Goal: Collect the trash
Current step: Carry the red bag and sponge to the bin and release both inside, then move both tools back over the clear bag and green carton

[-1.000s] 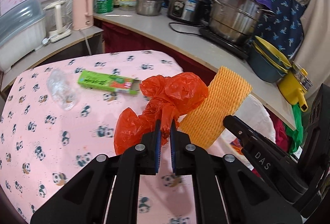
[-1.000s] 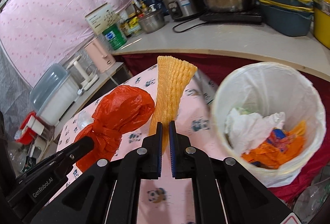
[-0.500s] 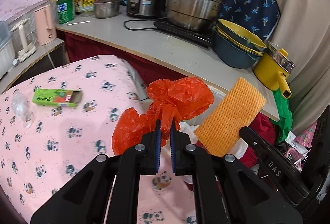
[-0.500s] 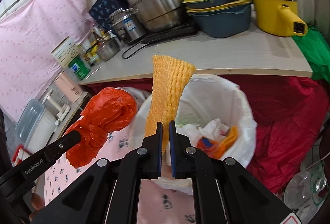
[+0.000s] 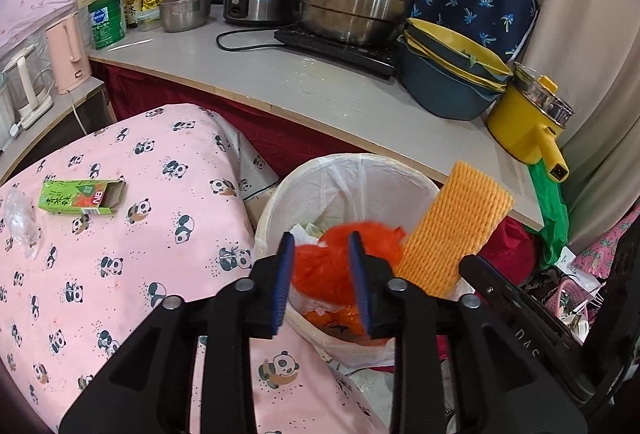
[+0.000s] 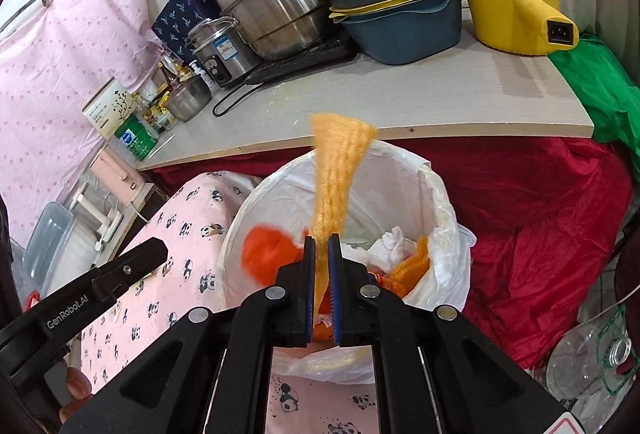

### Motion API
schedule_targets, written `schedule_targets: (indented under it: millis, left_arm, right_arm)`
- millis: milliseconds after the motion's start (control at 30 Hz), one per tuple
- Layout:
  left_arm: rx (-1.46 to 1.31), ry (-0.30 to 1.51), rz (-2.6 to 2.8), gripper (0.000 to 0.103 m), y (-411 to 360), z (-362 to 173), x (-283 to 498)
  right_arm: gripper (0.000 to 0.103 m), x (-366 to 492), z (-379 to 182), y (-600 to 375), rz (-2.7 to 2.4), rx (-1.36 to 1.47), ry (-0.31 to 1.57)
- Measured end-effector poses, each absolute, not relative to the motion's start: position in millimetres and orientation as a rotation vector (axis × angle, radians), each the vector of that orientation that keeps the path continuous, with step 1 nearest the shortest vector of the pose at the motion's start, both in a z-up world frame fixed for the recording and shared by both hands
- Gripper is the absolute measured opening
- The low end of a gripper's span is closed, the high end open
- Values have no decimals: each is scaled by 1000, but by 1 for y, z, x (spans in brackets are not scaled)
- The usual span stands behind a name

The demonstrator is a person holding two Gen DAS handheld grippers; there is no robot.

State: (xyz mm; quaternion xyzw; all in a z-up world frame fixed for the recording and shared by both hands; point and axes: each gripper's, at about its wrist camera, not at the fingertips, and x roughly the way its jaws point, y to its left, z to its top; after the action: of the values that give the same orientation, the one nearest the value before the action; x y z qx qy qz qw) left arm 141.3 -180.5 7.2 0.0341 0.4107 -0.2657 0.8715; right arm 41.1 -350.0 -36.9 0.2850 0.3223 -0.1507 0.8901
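- We take the bin [image 5: 404, 182], lined with a white bag, as our landmark; it stands between the panda-cloth desk [image 5: 120, 274] and the grey counter [image 5: 320, 90].
- Our left tongs [image 5: 322, 258] hang over the bin's near rim with the jaws spread wide and nothing between them.
- The red bag [image 5: 320, 270], blurred, shows just past those open jaws, inside the bin's mouth on top of white paper and orange scraps.
- In the right wrist view the same red bag [image 6: 266, 254] sits at the bin's [image 6: 400, 170] left inner wall, free of both tongs.
- Our right tongs [image 6: 322, 254] are over the bin's middle, the jaws narrow, with the foam net [image 6: 338, 170] between them.
- That net rises upright from the jaws, its top flaring above the bin's far rim; it is blurred, and we cannot tell whether the pads are pinching it or letting it slip.
- From the left wrist view the foam net [image 5: 456, 230] tilts over the bin's right side.
- Left of the bin, on the desk, lie a green carton [image 5: 80, 198] and, beyond it, a clear wrapper [image 5: 20, 222], well apart from the bin.
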Motion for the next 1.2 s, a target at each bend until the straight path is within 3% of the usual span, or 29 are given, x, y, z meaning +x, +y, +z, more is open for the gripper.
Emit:
schedule_targets:
  millis: [267,600,767,1000,1200]
  left_arm:
    - [70,846,-511,50,-165,6,145]
    - [45,844,-483,52,-145,7,145]
    - [29,842,-461,52,-134,9,144]
    - [-5,832,-420,59,-109,11,145]
    - [-42,829,-358,65,-74,10,148]
  right_arm:
    - [12,52,-39,-341,-296,574,685]
    - [14,55,-35,-328,-278,555,688]
    - [23,57,-29,-315,-266,536,683]
    - [32,61,-22,-295,-241,509,681]
    - [33,72,-19,-268,-192,474,698]
